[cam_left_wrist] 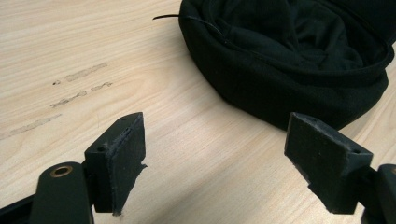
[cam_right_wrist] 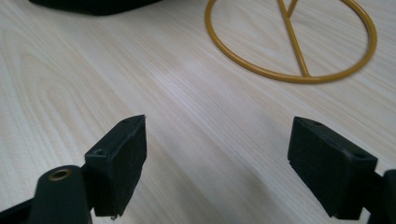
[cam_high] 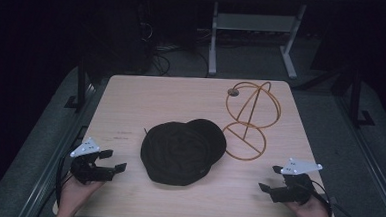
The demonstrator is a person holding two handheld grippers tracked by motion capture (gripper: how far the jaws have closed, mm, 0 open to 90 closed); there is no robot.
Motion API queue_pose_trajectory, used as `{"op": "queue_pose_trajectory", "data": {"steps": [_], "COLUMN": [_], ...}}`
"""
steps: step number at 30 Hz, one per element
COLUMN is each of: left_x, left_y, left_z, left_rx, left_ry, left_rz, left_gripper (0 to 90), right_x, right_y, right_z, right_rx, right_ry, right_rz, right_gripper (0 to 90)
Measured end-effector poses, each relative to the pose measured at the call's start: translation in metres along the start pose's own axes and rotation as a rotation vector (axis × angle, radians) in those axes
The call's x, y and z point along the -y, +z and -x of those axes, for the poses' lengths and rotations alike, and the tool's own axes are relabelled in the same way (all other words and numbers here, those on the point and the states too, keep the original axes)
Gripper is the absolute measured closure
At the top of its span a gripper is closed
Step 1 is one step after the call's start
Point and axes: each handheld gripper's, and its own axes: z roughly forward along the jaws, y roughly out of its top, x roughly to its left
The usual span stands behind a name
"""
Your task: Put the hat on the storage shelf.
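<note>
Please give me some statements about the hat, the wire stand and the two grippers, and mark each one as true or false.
1. The black hat hangs on the gold wire stand. False: it lies on the wooden table, beside the stand's base ring.
2. The left gripper is open and holds nothing. True.
3. The right gripper is shut on the stand. False: its jaws stand apart over bare wood, away from the stand.
4. The stand stands on the table to the right of the hat in the high view. True.
5. The left gripper's jaws point toward the hat. True.
</note>
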Motion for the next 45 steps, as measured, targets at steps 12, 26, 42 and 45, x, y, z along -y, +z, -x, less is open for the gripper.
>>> {"op": "queue_pose_trajectory", "data": {"steps": [12, 26, 42, 45], "left_x": [0.0, 0.002, 0.002, 0.002], "left_y": [0.0, 0.006, 0.006, 0.006], "left_z": [0.002, 0.004, 0.002, 0.002], "left_rx": [0.004, 0.009, 0.011, 0.01], "left_ry": [-0.001, 0.0, -0.002, 0.002], "left_rz": [-0.015, -0.04, -0.026, -0.03], "left_gripper": [17.6, 17.3, 17.4, 17.4], "right_x": [-0.033, -0.084, -0.145, -0.15], "right_y": [0.001, 0.032, 0.072, 0.077], "right_z": [-0.023, -0.06, -0.108, -0.111], "right_rx": [-0.084, -0.205, -0.277, -0.28], "right_ry": [-0.065, -0.198, -0.387, -0.4], "right_rz": [-0.002, -0.043, -0.056, -0.061], "right_gripper": [14.8, 16.3, 27.6, 29.8]}}
